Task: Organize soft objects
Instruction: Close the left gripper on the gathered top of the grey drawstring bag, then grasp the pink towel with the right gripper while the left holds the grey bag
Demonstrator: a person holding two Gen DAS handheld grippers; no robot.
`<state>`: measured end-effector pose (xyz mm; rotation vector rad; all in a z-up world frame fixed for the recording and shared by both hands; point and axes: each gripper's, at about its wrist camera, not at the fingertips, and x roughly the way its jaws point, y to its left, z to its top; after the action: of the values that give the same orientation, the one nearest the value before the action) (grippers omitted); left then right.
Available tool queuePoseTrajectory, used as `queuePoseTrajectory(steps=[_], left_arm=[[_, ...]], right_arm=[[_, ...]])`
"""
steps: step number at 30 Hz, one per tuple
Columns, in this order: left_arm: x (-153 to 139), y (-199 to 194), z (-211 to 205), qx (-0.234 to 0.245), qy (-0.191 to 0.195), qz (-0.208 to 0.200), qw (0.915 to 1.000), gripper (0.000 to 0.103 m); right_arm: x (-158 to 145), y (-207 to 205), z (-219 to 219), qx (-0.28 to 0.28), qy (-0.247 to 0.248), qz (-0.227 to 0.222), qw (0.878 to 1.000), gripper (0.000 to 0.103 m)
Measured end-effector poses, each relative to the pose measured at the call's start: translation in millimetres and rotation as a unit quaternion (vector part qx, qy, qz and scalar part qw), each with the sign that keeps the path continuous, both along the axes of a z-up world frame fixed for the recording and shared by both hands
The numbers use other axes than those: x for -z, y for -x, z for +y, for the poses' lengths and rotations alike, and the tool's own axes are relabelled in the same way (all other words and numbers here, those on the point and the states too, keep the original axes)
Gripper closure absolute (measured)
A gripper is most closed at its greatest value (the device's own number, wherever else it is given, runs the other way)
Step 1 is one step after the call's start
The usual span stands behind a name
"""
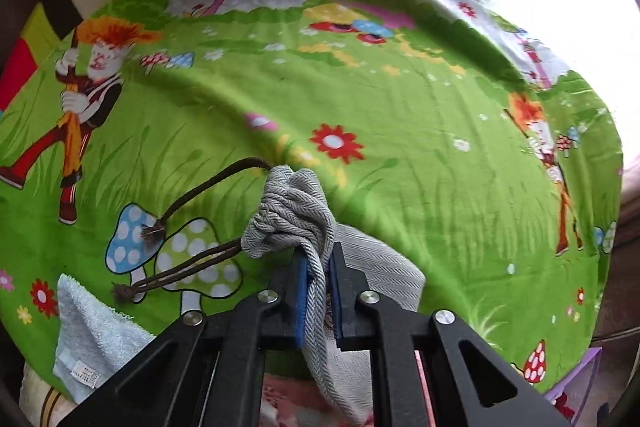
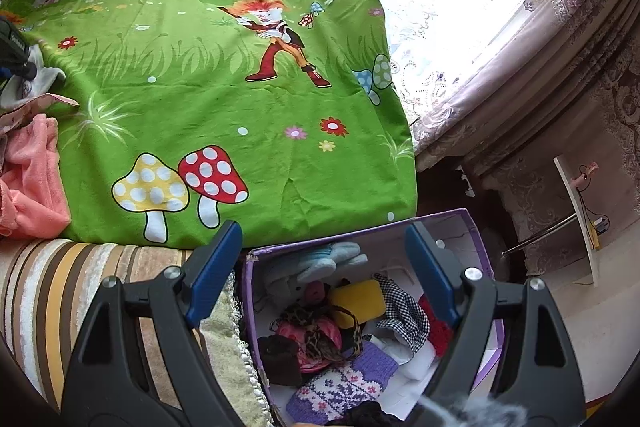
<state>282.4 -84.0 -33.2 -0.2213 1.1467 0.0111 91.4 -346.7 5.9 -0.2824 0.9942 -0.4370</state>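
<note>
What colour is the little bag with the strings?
Grey herringbone bag, brown strings; clearest in the left wrist view.

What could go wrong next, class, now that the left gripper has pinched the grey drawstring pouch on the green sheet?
1. The left gripper pinches only a fold of the grey pouch, so it may slip free.
2. Its brown cords dangle loose and could snag.
3. The purple box looks quite full already; the pouch might sit on top and spill out.

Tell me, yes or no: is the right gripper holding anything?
No: the right gripper stands wide open above the purple box, with nothing between its blue pads.
</note>
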Motion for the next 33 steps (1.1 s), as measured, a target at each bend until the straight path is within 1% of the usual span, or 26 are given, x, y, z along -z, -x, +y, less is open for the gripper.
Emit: queuePoseTrajectory(steps=[1,4,5,7,9,12,17,21,23,25,27,29,31,33], left_arm=[[-6.2,1.2,-4.3,0.01,0.011,-0.011,0.9998,0.093],[-19.7,1.6,-18.8,0.042,0.022,-0.029,0.9984,0.093],[-23.7,0.9,-24.2,0.056,0.035,-0.037,0.9971,0.093],[-32.2,-1.2,-35.2,0.092,0.074,-0.047,0.9919,0.093],[-36.1,-3.9,-43.3,0.116,0.11,-0.046,0.9861,0.093],[-43.3,-1.4,-52.9,0.141,0.13,-0.05,0.9802,0.093],[-55.3,-1.3,-58.1,0.159,0.124,-0.059,0.9776,0.093],[-58.0,1.3,-52.9,0.161,0.127,-0.06,0.9769,0.093],[-58.7,2.2,-49.2,0.163,0.129,-0.06,0.9763,0.093],[-59.2,3.0,-45.9,0.163,0.13,-0.061,0.9761,0.093],[-59.8,3.2,-43.3,0.162,0.132,-0.062,0.9759,0.093],[-60.2,2.2,-41.4,0.16,0.135,-0.063,0.9758,0.093],[-59.5,0.9,-40.4,0.16,0.136,-0.062,0.9757,0.093],[-58.1,0.7,-39.2,0.159,0.138,-0.061,0.9757,0.093]], right_arm=[[0.5,-0.1,0.1,0.0,-0.001,0.001,1.0,0.017],[2.1,-1.2,0.3,-0.002,-0.004,0.005,1.0,0.017],[2.4,-1.6,0.4,-0.004,-0.004,0.006,1.0,0.017],[2.6,-2.8,0.5,-0.006,-0.004,0.007,1.0,0.017],[2.2,-4.1,1.8,-0.01,-0.006,0.008,1.0,0.017],[0.4,-6.6,7.5,-0.02,-0.008,0.008,1.0,0.017],[-4.9,-11.7,27.4,-0.054,-0.033,0.01,0.998,0.017],[-14.3,-15.3,63.7,-0.107,-0.053,0.009,0.993,0.017],[-15.4,-15.1,85.5,-0.139,-0.051,0.01,0.989,0.017],[-10.4,-17.2,102.8,-0.168,-0.054,0.023,0.984,0.017],[-1.3,-19.9,114.6,-0.186,-0.06,0.042,0.98,0.017],[5.6,-22.0,124.7,-0.207,-0.086,0.065,0.972,0.017],[9.9,-21.5,131.0,-0.218,-0.092,0.068,0.969,0.017],[17.1,-29.5,135.7,-0.222,-0.104,0.077,0.966,0.017]])
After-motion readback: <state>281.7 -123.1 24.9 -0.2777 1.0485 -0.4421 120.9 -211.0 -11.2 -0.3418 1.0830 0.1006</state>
